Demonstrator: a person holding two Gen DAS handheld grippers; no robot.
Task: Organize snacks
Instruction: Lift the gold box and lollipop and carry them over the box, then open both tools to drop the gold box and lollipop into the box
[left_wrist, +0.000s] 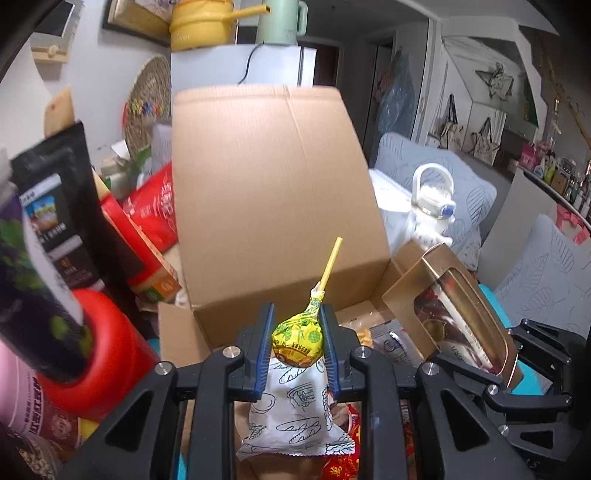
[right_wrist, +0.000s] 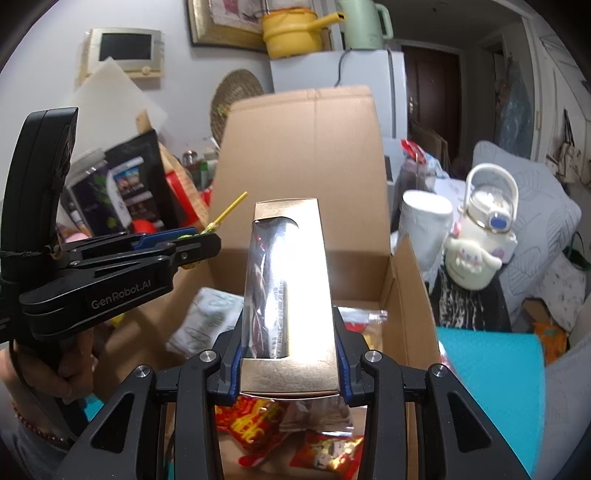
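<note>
cardboard box open | lollipop, gold box held above

lollipop yellow-green print | window box gold | carton brown

Left wrist view rides behind own fingers, tilts down, sits close over open cardboard box. Right wrist view same tilt, just beside, close over same box. Shared: raised box flap, snack packets inside, fridge behind with yellow pot. Right view catches left gripper side-on.
</note>
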